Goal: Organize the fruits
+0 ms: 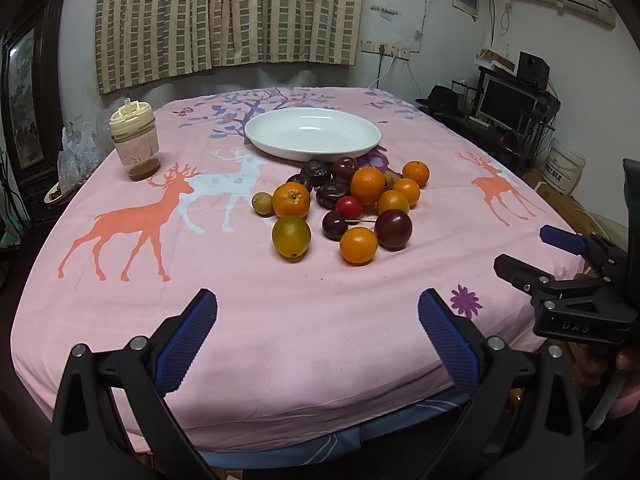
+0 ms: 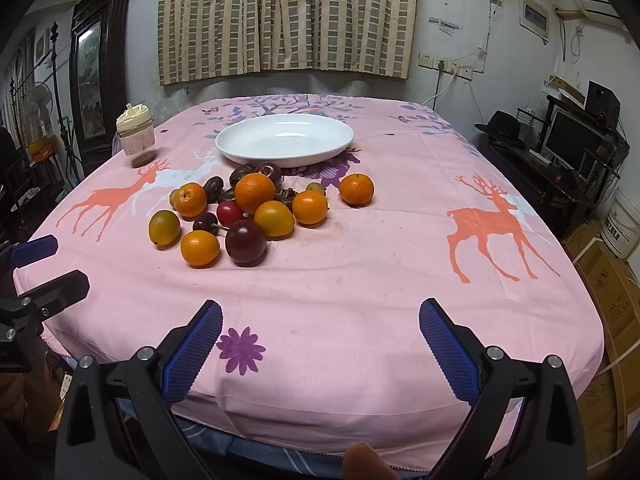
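Note:
A heap of fruit [image 1: 344,200] [image 2: 256,216] lies mid-table on the pink deer cloth: several oranges, dark plums, a red cherry tomato [image 1: 349,207], wrinkled dark fruits and a greenish orange [image 1: 291,237]. Behind the heap stands an empty white plate [image 1: 312,133] [image 2: 285,140]. My left gripper [image 1: 318,320] hovers open over the near table edge, nothing between its blue pads. My right gripper [image 2: 320,330] is likewise open and empty, well short of the fruit. In the left wrist view the right gripper [image 1: 532,250] shows at the right edge; in the right wrist view the left gripper [image 2: 48,264] shows at the left edge.
A lidded plastic jar [image 1: 135,140] [image 2: 136,136] with brown residue stands at the table's back left. A dark cabinet [image 2: 96,64] flanks the left, a monitor desk [image 2: 568,148] the right. Cardboard boxes [image 2: 608,300] sit beside the table's right edge.

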Tool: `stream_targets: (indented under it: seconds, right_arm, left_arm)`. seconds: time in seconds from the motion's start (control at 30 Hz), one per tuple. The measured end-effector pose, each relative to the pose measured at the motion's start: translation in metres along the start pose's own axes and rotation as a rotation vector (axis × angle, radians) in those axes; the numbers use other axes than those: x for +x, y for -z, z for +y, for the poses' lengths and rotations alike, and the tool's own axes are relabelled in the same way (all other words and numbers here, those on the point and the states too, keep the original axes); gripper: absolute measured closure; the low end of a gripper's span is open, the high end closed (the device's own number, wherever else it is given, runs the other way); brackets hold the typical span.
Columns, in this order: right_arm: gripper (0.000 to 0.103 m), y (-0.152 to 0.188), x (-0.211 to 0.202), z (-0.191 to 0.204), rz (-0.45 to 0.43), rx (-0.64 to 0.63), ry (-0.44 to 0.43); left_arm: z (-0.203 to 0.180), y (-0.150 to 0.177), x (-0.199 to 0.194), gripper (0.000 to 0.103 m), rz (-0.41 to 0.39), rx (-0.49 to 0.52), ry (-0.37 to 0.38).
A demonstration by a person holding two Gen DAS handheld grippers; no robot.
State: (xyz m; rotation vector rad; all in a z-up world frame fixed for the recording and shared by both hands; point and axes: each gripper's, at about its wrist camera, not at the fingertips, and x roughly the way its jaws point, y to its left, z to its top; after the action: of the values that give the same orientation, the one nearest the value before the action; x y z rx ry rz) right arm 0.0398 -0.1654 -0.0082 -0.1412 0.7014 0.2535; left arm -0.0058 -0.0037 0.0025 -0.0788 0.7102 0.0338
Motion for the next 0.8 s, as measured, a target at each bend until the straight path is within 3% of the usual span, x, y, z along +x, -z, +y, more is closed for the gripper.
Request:
stream_targets:
  seconds: [0.8]
  right_arm:
    - [0.004, -0.0001, 0.0005, 0.0007, 0.003, -0.003, -0.002]
  left_arm:
    - [-0.0013, 0.0003, 0.0004, 0.004, 0.004, 0.0, -0.004]
